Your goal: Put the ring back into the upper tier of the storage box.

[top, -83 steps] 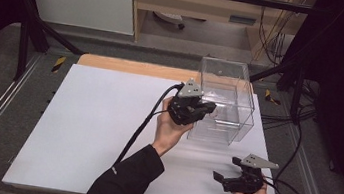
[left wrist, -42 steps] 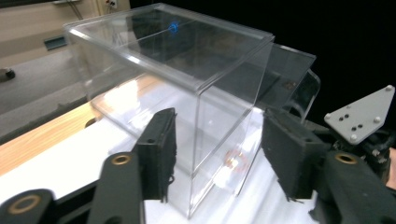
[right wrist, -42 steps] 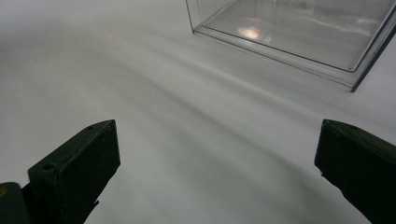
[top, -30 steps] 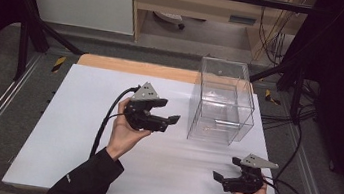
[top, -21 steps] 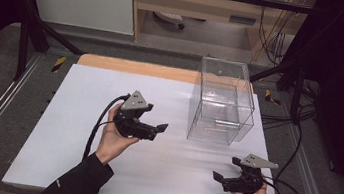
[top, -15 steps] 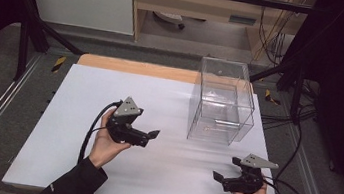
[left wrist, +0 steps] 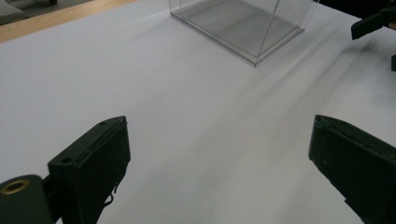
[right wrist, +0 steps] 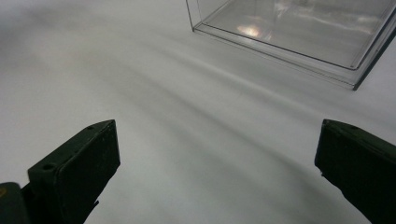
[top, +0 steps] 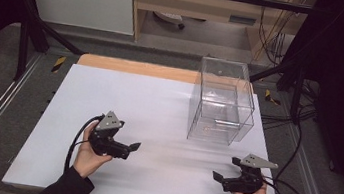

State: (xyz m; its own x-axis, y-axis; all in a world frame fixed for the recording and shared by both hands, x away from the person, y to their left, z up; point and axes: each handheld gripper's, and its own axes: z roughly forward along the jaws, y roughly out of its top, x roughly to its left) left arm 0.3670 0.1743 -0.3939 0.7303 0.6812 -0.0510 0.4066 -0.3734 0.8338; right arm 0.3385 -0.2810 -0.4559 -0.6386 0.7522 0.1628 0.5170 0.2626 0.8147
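While the left gripper [top: 134, 147] rests low on the white surface [top: 159, 105] with jaws wide, just opened, nothing between them, the clear box [top: 222, 103] stands well ahead to its right. Right gripper [top: 218, 176]: wide, empty, box ahead.

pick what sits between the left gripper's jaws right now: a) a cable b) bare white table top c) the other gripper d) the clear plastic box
b: in the left gripper view the left gripper has its jaws wide apart with only the white table top between them; the clear plastic box stands farther off, untouched.
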